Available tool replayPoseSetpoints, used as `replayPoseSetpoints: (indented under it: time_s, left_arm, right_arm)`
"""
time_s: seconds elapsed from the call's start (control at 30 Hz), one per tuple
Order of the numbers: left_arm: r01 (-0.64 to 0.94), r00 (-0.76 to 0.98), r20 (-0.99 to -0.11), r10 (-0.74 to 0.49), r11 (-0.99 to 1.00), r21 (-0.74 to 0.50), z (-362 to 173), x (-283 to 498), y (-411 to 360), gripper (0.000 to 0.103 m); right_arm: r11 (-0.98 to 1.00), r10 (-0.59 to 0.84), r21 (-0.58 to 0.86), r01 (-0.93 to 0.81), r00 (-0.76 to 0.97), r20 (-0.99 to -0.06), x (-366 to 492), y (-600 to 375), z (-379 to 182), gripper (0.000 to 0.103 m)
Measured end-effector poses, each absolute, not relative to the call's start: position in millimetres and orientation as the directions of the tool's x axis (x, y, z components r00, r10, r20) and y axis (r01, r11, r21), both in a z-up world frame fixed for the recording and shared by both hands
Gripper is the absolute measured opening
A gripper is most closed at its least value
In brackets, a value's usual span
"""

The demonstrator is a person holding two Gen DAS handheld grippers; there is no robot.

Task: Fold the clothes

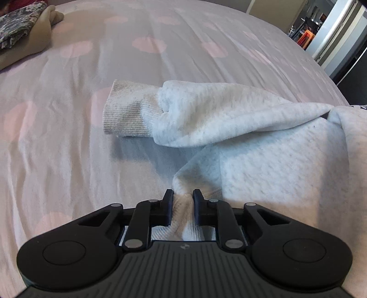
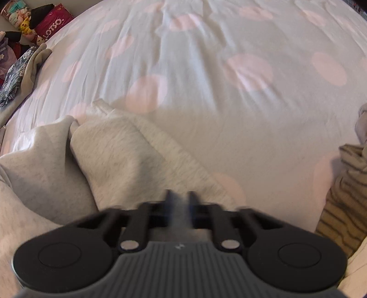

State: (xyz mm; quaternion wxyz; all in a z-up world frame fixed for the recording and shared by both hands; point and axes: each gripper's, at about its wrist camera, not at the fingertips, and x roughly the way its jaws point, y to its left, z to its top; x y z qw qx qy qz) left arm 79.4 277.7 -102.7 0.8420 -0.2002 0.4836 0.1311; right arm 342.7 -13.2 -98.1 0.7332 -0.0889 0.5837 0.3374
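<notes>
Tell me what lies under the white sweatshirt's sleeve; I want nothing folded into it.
Under the white fleece sweatshirt's sleeve only the pink-spotted pale bedsheet shows beside its ribbed cuff. Whatever lies beneath the fabric itself is covered.

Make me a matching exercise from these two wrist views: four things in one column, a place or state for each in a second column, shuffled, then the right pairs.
Things
1. left gripper
2. ribbed cuff
3. striped garment
4. red packet

Places or states
A. at the right edge of the right wrist view
B. lying flat on the spotted bedsheet, at the end of the sweatshirt sleeve
C. shut on a bunched fold of the light grey sweatshirt
D. off the bed, among plush toys in the top left corner of the right wrist view

Pairs: 1-C, 2-B, 3-A, 4-D
</notes>
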Motion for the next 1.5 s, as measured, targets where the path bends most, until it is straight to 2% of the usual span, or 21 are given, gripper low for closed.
replayPoseSetpoints:
  time_s: [0.2,0.4,0.63,0.77,1.0,1.07,1.1,1.13,1.3,1.4,1.47,1.5]
  left_arm:
    - [-0.476,0.58,-0.806,0.116,0.852,-0.219,-83,52,276,0.01]
    - [-0.514,0.656,-0.732,0.184,0.819,-0.255,-45,30,299,0.01]
    - [-0.551,0.707,-0.646,0.287,0.796,-0.25,0,6,326,0.009]
    - [-0.582,0.704,-0.616,0.353,0.783,-0.217,21,-14,341,0.009]
    - [-0.655,0.669,-0.595,0.445,0.732,-0.188,42,-53,372,0.009]
    - [-0.676,0.65,-0.598,0.468,0.716,-0.174,44,-62,379,0.009]
    - [-0.685,0.638,-0.605,0.476,0.71,-0.165,44,-65,383,0.009]
    - [-0.692,0.624,-0.616,0.481,0.706,-0.15,42,-67,385,0.009]
    - [-0.682,0.571,-0.699,0.431,0.723,-0.112,20,-65,393,0.012]
    - [-0.665,0.56,-0.719,0.411,0.741,-0.095,15,-62,392,0.014]
    - [-0.654,0.56,-0.723,0.403,0.752,-0.087,15,-60,392,0.023]
    - [-0.646,0.563,-0.725,0.396,0.758,-0.088,16,-58,392,0.031]
  right_arm:
    - [0.752,0.396,0.159,-0.639,0.246,-0.885,318,5,-56,0.0]
    - [0.746,0.424,0.019,-0.665,0.453,-0.784,301,36,23,0.0]
    - [0.739,0.45,-0.064,-0.67,0.562,-0.694,287,58,96,0.0]
    - [0.709,0.457,-0.003,-0.705,0.463,-0.759,278,67,98,0.0]
    - [0.712,0.404,0.04,-0.701,0.363,-0.84,256,62,55,0.006]
    - [0.727,0.384,0.048,-0.685,0.347,-0.856,254,56,44,0.015]
    - [0.731,0.374,0.051,-0.68,0.338,-0.863,253,52,39,0.033]
    - [0.736,0.366,0.049,-0.675,0.336,-0.868,252,49,35,0.045]
    - [0.757,0.336,0.044,-0.653,0.33,-0.882,258,33,22,0.049]
    - [0.773,0.334,0.063,-0.631,0.319,-0.887,265,25,17,0.053]
    - [0.779,0.335,0.077,-0.622,0.309,-0.89,269,22,13,0.056]
    - [0.78,0.335,0.079,-0.62,0.307,-0.891,272,21,11,0.058]
